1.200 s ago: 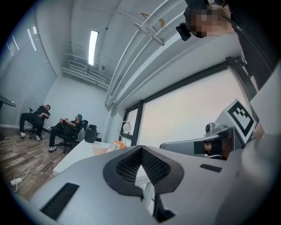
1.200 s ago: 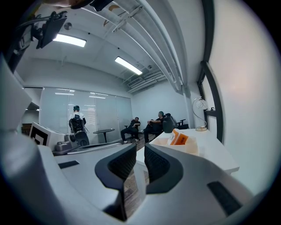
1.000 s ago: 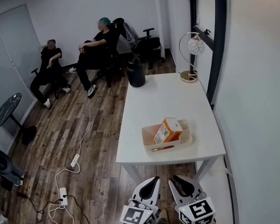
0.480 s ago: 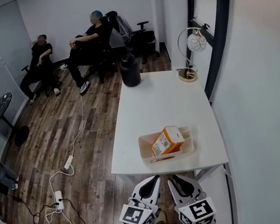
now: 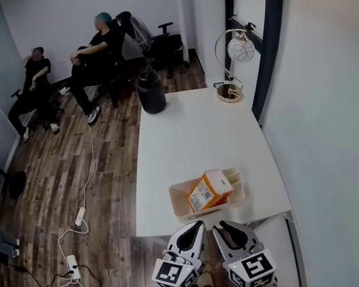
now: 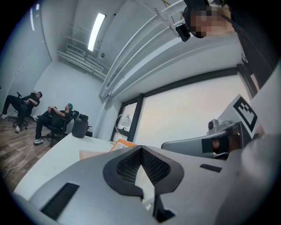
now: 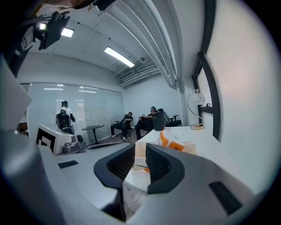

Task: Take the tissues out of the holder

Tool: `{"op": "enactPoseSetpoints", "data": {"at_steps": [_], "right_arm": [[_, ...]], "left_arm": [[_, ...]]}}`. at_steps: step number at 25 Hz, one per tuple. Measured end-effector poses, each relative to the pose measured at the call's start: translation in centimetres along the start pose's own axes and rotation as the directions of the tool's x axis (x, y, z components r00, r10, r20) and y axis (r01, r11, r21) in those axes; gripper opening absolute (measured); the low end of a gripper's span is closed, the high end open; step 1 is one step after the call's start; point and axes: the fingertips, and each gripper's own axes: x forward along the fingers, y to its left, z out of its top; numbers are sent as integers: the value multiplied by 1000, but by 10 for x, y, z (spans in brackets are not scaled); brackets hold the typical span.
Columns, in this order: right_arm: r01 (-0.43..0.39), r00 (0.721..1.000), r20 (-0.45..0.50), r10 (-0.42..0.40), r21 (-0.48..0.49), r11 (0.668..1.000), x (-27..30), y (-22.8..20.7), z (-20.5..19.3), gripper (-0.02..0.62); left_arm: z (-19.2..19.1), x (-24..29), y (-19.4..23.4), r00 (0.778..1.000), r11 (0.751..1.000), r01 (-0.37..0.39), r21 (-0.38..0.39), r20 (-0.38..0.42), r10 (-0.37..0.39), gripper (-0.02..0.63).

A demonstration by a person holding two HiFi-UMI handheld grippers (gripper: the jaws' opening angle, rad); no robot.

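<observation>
An orange and white tissue pack (image 5: 208, 191) lies tilted in a cream holder tray (image 5: 181, 204) at the near end of the white table (image 5: 192, 137). Both grippers hang side by side just short of the table's near edge. My left gripper (image 5: 196, 228) is shut and empty, its pads meeting at the tips (image 6: 141, 149). Past it show the tissue pack (image 6: 123, 144) and the holder (image 6: 94, 154). My right gripper (image 5: 223, 226) has just opened a little and holds nothing; through its narrow gap (image 7: 140, 151) the holder (image 7: 142, 161) shows, the tissue pack (image 7: 173, 139) above it.
A black jug (image 5: 151, 91) and a gold ring lamp (image 5: 227, 62) stand at the table's far end. A wall runs along the table's right side. Cables and power strips (image 5: 73, 261) lie on the wooden floor at the left. Two people sit on chairs (image 5: 89, 59) at the back.
The table and the holder have come closer in the head view and sit lower in the picture. Both grippers have advanced together toward the table's near edge.
</observation>
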Motion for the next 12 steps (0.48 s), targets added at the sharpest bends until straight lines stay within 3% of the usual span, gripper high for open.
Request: {"op": "enactPoseSetpoints", "data": {"at_steps": [12], "right_arm": [[16,1000,-14,-16,-5,1000,27,-15,3,83]], "left_arm": [[-2,21,14,999,999,34,-11,-24,-34,5]]}}
